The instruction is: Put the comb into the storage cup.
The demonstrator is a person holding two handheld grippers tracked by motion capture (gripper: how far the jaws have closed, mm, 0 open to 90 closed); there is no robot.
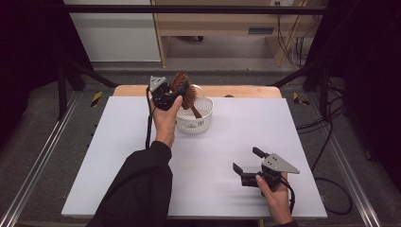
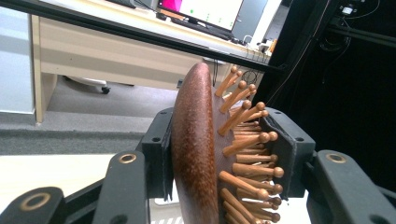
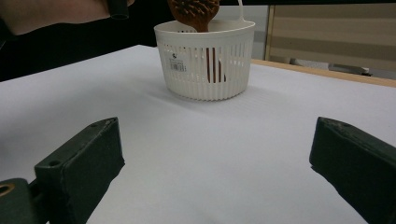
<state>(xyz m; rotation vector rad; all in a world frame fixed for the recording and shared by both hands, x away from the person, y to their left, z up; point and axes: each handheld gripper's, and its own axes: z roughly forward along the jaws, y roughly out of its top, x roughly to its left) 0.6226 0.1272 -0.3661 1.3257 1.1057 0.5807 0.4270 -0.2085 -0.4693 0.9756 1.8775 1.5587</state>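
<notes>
A brown wooden hairbrush [image 1: 184,92] with peg bristles is held up over a white slotted basket [image 1: 203,122] at the back middle of the table. My left gripper [image 1: 174,97] is shut on the brush head [image 2: 198,149]: one pad presses its smooth back, the other the bristle tips. The handle slants down into the basket [image 3: 208,60], where the brush [image 3: 194,11] hangs above the rim. My right gripper [image 1: 247,163] rests low near the front right of the table, jaws wide open and nothing between them [image 3: 215,168].
The white table top [image 1: 142,156] has a wooden strip along its far edge. Metal rails run along both sides of the table, and cables lie on the floor at the right. A desk with monitors stands beyond the table.
</notes>
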